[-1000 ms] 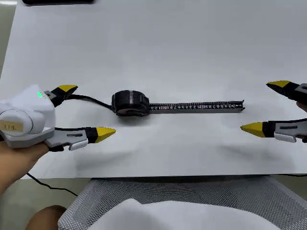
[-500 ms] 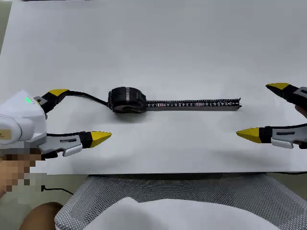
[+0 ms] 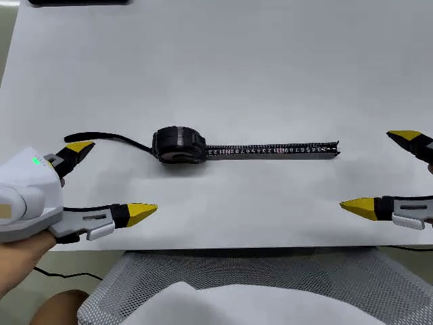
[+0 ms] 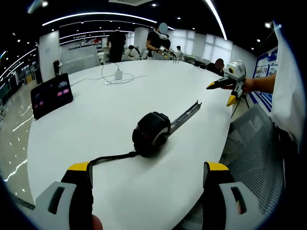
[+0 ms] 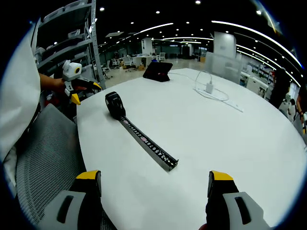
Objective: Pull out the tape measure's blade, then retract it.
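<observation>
Tape measure (image 3: 179, 144) lies between my tongs, blade (image 3: 270, 149) drawn out toward the right gripper (image 3: 369, 169). Both are released, holding nothing. Retraction comes next, I judge: the left gripper (image 3: 120, 176) must steady it.

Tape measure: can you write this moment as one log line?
black round tape measure: lying on white table | black numbered blade: extended | left gripper: open, holding nothing | right gripper: open, holding nothing

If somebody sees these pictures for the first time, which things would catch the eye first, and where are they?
The black tape measure lies in the middle of the white table, its blade pulled out toward the right. The left gripper and right gripper, yellow-tipped, hover open on either side, touching nothing.
</observation>
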